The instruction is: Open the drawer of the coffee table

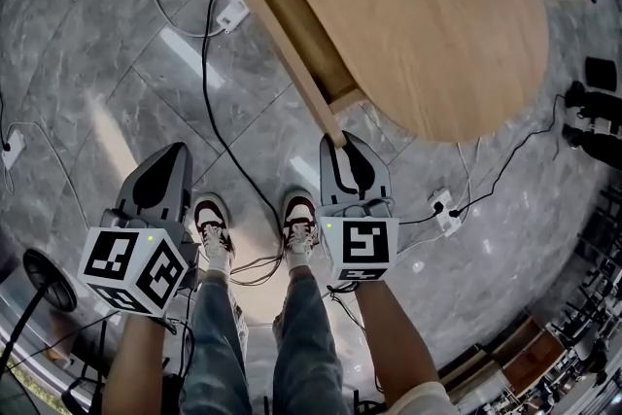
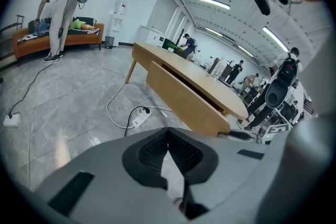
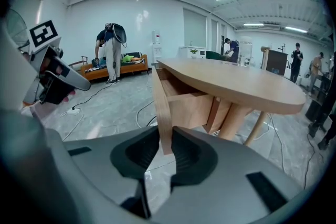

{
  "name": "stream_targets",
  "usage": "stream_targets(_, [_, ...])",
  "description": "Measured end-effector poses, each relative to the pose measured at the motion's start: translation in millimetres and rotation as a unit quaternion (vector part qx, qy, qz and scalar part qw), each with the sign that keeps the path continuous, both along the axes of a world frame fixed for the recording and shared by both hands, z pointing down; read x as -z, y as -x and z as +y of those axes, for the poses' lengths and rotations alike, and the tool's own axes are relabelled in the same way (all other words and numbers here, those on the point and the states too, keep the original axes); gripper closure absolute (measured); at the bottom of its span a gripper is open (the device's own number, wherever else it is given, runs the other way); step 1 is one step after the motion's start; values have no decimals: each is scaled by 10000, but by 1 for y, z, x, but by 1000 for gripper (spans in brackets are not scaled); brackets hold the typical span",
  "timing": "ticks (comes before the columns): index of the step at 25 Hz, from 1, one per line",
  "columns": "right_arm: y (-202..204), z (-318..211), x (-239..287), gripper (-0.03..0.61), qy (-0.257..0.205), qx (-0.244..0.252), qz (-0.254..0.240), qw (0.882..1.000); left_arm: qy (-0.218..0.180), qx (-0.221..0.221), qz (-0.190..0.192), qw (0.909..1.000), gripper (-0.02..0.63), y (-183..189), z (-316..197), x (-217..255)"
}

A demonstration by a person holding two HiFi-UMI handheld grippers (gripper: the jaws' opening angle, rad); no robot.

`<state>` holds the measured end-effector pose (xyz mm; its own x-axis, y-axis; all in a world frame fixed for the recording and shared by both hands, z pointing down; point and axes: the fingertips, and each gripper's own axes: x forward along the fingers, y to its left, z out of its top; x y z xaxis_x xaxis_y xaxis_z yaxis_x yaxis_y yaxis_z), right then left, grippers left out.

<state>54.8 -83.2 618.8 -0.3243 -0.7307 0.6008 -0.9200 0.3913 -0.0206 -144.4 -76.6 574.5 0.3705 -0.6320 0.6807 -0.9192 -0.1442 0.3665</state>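
Note:
The oval wooden coffee table stands ahead of me, and its drawer is pulled out toward the left. The drawer's long front panel stands away from the table top, and the drawer box shows behind it. My right gripper is shut on the near end of that panel, which stands pinched between the dark pads. My left gripper hangs over the floor left of my feet, shut with nothing in it.
A power strip and its cables lie on the grey tiled floor left of the drawer; another strip lies at the right. My shoes are between the grippers. A person bends by an orange sofa far off.

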Motion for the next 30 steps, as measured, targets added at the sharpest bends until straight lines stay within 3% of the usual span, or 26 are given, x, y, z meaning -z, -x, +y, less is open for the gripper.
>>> stream_targets(13, [7, 0, 12, 508, -139, 130, -16, 9998, 9, -27, 3, 10000, 620, 3, 6, -4])
stream_targets(17, [33, 13, 18, 509, -308, 588, -37, 9978, 45, 29, -7, 10000, 620, 4, 8, -5])
stream_targets(21, [67, 41, 13, 508, -121, 1068, 97, 9942, 44, 58, -3, 10000, 620, 6, 10, -3])
stream_targets(30, [104, 61, 10, 506, -87, 1033, 14, 9946, 49, 208, -75, 9997, 620, 42, 20, -5])
